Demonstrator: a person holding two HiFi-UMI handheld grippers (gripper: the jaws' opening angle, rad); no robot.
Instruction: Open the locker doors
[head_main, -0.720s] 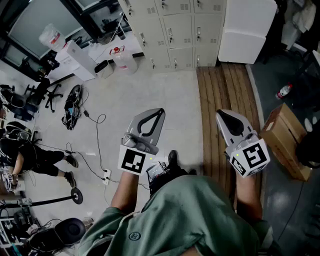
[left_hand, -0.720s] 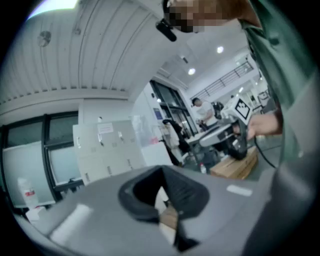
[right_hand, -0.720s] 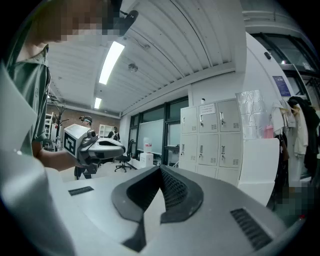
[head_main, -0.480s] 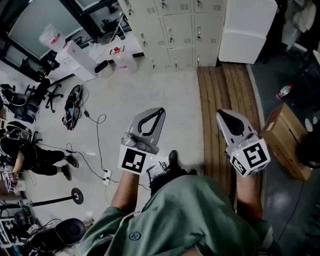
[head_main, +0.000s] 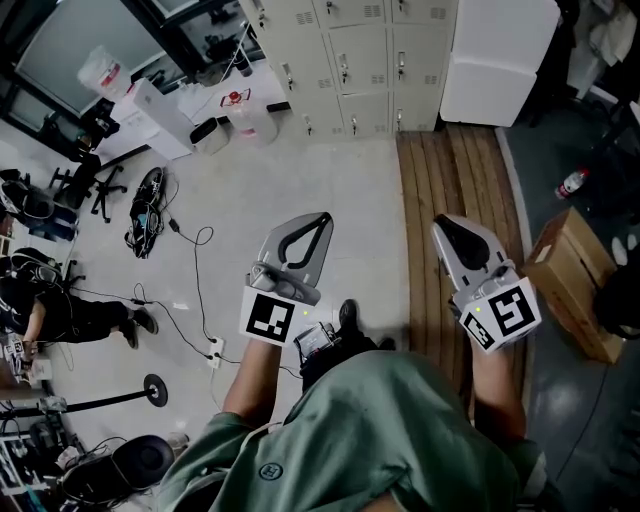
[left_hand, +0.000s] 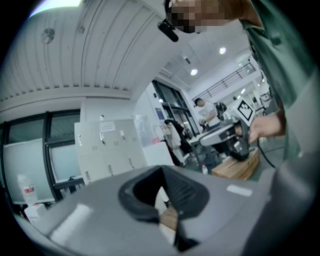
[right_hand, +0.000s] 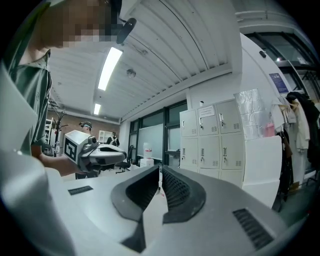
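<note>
Lockers (head_main: 345, 60) sit top centre of the head view, a grid of pale doors against the far wall. Every door in sight is closed flush, with handles showing.

Both grippers are well short of them, held low in the frame over the floor, with bare tile between.

- Left gripper (head_main: 322, 222): lower centre, nose pointing to the upper right of the frame. Clenched, tips meeting, nothing held. Its own view (left_hand: 162, 172) shows the tips together, with floor visible through the loop behind them. Lockers are small, left of centre in that view.
- Right gripper (head_main: 443, 228): lower right, over the wooden planks (head_main: 450, 180). Jaws drawn together with only a thin slit, nothing in it. Its own view (right_hand: 160, 172) shows the same, with the lockers at right of centre and doors closed.

Each gripper view catches the other gripper at the side of the frame, held in a hand.

Around the scene:
- White cabinet (head_main: 497, 60) just right of the lockers.
- Cardboard box (head_main: 572, 285) at the right edge, bottle (head_main: 568, 183) above it.
- Jug (head_main: 245, 118) with a red cap on the floor near the lockers' left end.
- Cables (head_main: 195, 290) trail across the tile at left.
- Person (head_main: 60, 310) sitting on the floor at the far left edge.
- Wearer's green shirt (head_main: 370, 440) fills bottom centre.
</note>
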